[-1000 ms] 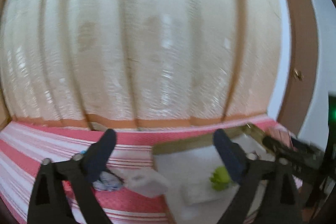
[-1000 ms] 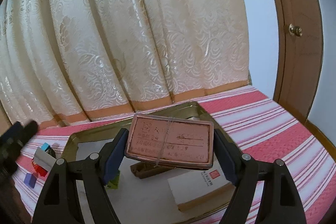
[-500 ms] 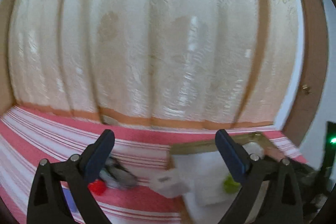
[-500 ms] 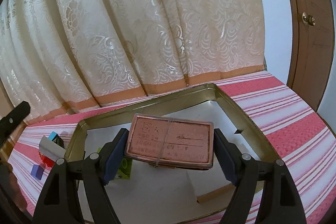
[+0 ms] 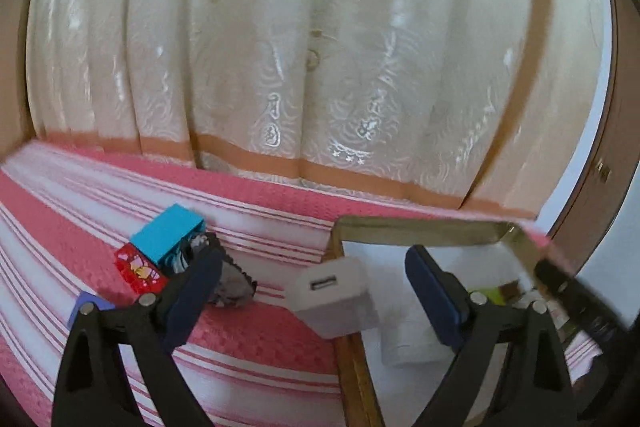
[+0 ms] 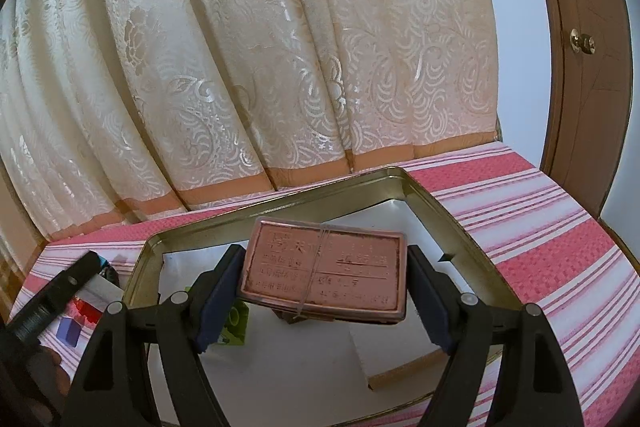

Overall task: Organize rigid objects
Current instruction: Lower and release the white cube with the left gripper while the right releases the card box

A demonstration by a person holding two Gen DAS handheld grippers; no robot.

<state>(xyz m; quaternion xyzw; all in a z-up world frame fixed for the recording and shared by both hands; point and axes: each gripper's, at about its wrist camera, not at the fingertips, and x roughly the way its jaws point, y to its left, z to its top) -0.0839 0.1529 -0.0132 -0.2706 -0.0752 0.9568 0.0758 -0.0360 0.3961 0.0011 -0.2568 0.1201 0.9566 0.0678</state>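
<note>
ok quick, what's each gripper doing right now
Left gripper: open, holding nothing; a white adapter lies between its fingers.
Right gripper: closed on the pink box, above the tin tray.

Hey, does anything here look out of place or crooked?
Yes. The white adapter sits tilted, apparently straddling the tin's rim, half on the striped cloth. Left of it, a blue block, red piece and gray wrapper lie jumbled outside the tin.
</note>
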